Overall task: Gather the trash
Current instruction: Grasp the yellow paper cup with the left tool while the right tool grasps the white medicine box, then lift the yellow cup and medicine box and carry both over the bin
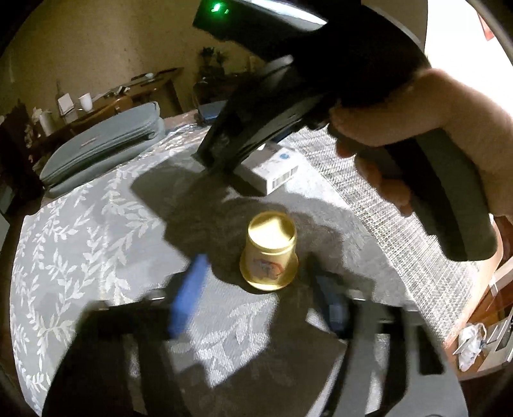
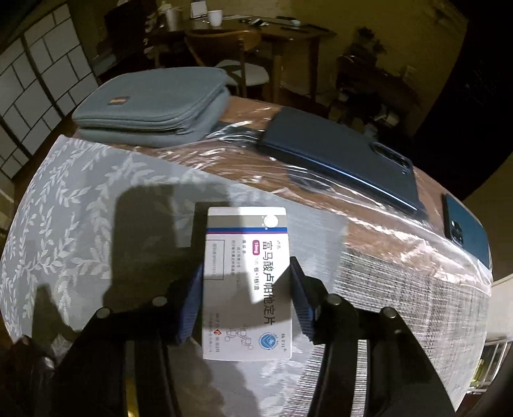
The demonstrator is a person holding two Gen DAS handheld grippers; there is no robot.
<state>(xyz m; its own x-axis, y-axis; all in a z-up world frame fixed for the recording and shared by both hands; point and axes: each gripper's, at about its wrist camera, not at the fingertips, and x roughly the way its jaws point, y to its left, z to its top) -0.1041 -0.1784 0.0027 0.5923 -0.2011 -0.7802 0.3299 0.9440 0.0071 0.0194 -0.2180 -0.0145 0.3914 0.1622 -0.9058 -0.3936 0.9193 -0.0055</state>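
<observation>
A small yellow paper cup [image 1: 269, 251] stands upside down on the leaf-patterned grey tablecloth [image 1: 80, 231]. My left gripper [image 1: 256, 288] is open, its blue-padded fingers either side of the cup's near side, not touching. A white medicine box [image 2: 248, 282] with blue and red print lies on the cloth; it also shows in the left wrist view [image 1: 272, 170]. My right gripper [image 2: 247, 304] straddles the box, blue pads [image 2: 190, 308] at both long sides. I cannot tell whether they press on it. The right gripper, held by a hand, also shows above the box in the left view [image 1: 224, 154].
A grey zipped pouch [image 2: 150, 106] lies at the table's far left. Two dark blue phones [image 2: 340, 157] [image 2: 465, 227] lie on plastic wrap at the far right. A woven placemat [image 1: 384, 205] lies to the right. Behind stands a wooden table with cups [image 2: 214, 17].
</observation>
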